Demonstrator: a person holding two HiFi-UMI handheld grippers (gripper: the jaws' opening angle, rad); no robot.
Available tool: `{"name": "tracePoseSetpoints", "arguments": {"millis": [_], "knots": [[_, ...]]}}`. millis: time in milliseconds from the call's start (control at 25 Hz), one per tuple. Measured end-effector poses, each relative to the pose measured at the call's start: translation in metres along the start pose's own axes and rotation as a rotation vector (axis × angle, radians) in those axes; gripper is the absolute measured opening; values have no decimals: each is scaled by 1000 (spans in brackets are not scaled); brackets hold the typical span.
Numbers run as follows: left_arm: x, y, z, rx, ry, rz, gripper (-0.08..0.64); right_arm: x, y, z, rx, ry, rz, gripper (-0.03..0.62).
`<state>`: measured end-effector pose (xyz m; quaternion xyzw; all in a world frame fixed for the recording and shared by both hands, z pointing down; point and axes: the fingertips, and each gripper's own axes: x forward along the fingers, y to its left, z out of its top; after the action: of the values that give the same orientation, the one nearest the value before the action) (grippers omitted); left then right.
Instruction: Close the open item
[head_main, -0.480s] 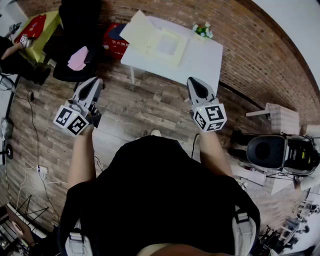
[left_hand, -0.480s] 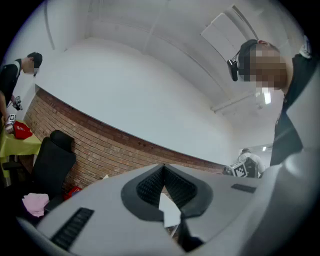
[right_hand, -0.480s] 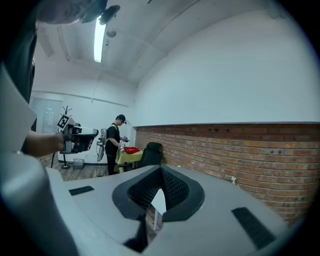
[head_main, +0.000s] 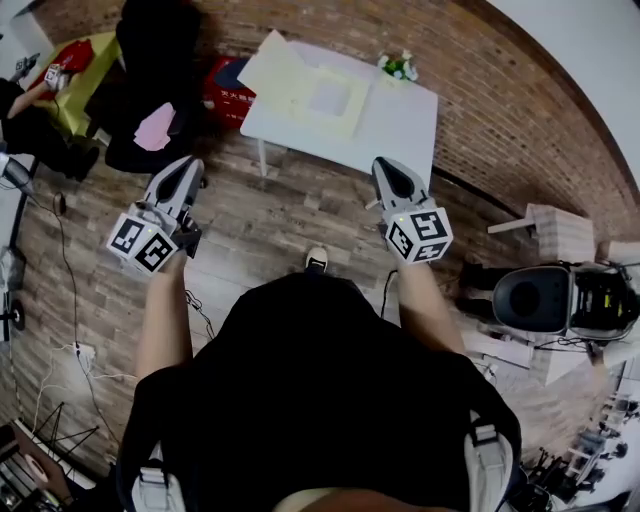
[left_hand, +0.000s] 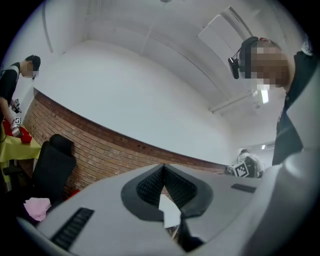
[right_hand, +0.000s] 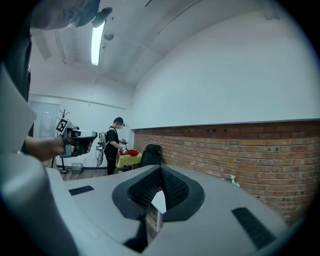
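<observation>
While the left gripper (head_main: 186, 165) and right gripper (head_main: 388, 165) hover over the wooden floor (head_main: 290, 215), each has its jaws closed tip to tip, gripping nothing. Ahead of them, well apart, stands the white table (head_main: 405, 125) against the brick wall (head_main: 500, 90). On it lies the pale yellow box (head_main: 320, 95), lid folded open, its contents unclear. A small flowering plant (head_main: 398, 66) sits at the table's far corner. Left of the table are a red box (head_main: 225, 85), its print too small to read, and a black chair (head_main: 150, 60) carrying a pink cloth (head_main: 155, 128).
</observation>
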<state>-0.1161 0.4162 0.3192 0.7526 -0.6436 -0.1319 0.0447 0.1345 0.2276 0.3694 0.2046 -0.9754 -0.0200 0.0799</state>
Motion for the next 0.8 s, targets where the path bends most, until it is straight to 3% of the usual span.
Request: {"name": "tracePoseSetpoints", "arguments": {"millis": [800], "knots": [[31, 1, -12, 0, 29, 1, 11, 13, -40, -13, 45, 3, -23, 20]]}}
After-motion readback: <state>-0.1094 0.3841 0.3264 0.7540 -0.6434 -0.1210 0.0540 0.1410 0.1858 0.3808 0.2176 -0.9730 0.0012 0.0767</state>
